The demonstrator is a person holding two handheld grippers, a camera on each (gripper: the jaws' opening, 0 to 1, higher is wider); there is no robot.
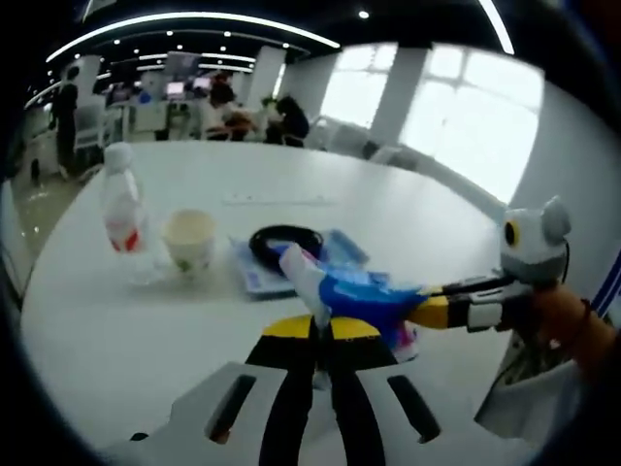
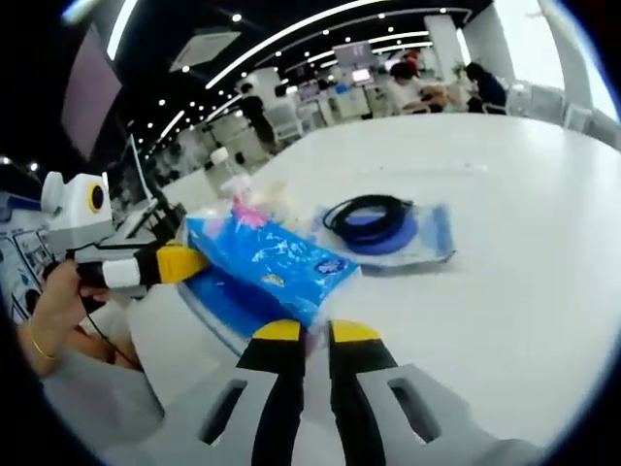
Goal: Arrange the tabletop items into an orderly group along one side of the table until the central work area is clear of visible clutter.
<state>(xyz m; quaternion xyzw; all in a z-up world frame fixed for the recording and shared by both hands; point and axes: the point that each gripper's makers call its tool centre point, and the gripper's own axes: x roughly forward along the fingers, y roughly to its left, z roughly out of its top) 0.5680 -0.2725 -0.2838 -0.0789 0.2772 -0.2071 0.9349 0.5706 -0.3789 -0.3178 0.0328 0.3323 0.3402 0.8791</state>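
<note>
Right gripper view: both grippers on the tissue pack.
Right gripper (image 2: 305,340) and left gripper (image 1: 320,330) each grasp an end of the tissue pack (image 2: 267,260).

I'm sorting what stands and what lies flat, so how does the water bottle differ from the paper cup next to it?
The water bottle is taller and narrower than the paper cup, which is short and wide. The bottle is clear with a red label and a cap on; the cup is opaque, pale and open at the top. Both stand upright on the white table, side by side.
</note>
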